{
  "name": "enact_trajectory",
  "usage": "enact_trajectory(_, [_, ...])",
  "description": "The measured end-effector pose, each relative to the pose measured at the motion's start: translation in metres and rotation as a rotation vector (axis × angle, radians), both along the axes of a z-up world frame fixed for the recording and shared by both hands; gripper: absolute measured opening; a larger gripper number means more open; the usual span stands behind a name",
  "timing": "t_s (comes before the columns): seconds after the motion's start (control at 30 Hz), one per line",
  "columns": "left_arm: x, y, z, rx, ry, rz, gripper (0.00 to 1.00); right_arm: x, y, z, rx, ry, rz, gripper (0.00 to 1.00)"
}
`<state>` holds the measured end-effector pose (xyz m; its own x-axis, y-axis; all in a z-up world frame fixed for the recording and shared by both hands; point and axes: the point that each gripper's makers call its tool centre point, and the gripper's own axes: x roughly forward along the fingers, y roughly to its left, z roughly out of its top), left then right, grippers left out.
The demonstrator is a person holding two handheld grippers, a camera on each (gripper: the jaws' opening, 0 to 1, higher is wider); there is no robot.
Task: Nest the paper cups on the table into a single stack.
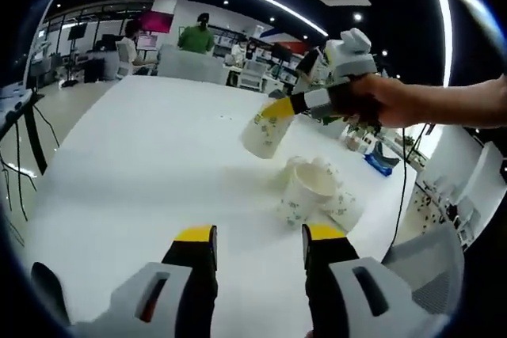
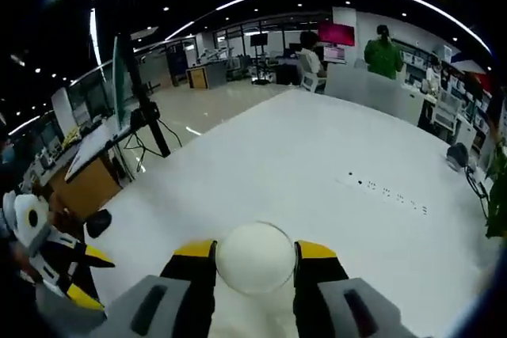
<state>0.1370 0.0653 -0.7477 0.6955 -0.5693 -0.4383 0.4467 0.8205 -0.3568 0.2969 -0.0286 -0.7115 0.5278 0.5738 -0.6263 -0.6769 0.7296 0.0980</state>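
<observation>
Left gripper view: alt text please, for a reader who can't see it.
The right gripper, held in a person's hand, carries a paper cup above a white table, near a cluster of cups. The left gripper waits open in front.

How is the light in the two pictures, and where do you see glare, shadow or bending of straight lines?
Left gripper view: ceiling light strips bend into arcs; soft shadows lie under the cup cluster on the white table; the lifted cup is slightly blurred. Right gripper view: the table is bright and evenly lit; the held cup looks nearly washed out, and the floor shows glare.
</observation>
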Motion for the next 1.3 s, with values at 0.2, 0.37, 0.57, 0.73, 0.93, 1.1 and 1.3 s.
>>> enact_trajectory(0.2, [0.005,-0.005,0.001,-0.023,0.007,-0.005,0.4,-0.034,0.031,0.032,0.03,-0.049,0.092,0.37])
enact_trajectory(0.37, [0.012,-0.006,-0.006,-0.016,0.009,-0.019,0.4,-0.054,0.051,0.047,0.068,-0.08,0.159,0.37])
enact_trajectory(0.57, [0.02,-0.005,0.004,-0.045,-0.021,-0.019,0.37,-0.081,0.069,0.062,0.129,-0.06,0.242,0.37])
enact_trajectory(0.73, [0.022,-0.006,0.013,-0.058,-0.065,-0.035,0.34,-0.111,0.083,0.071,0.17,-0.044,0.323,0.37])
enact_trajectory(0.93, [0.023,0.0,0.015,-0.012,-0.115,-0.056,0.3,-0.123,0.092,0.068,0.18,-0.024,0.367,0.37])
enact_trajectory(1.1, [0.02,0.005,0.018,0.007,-0.141,-0.074,0.27,-0.128,0.095,0.065,0.181,0.002,0.365,0.37])
enact_trajectory(1.3, [0.022,0.008,0.016,0.043,-0.162,-0.102,0.26,-0.131,0.101,0.061,0.205,0.055,0.371,0.37])
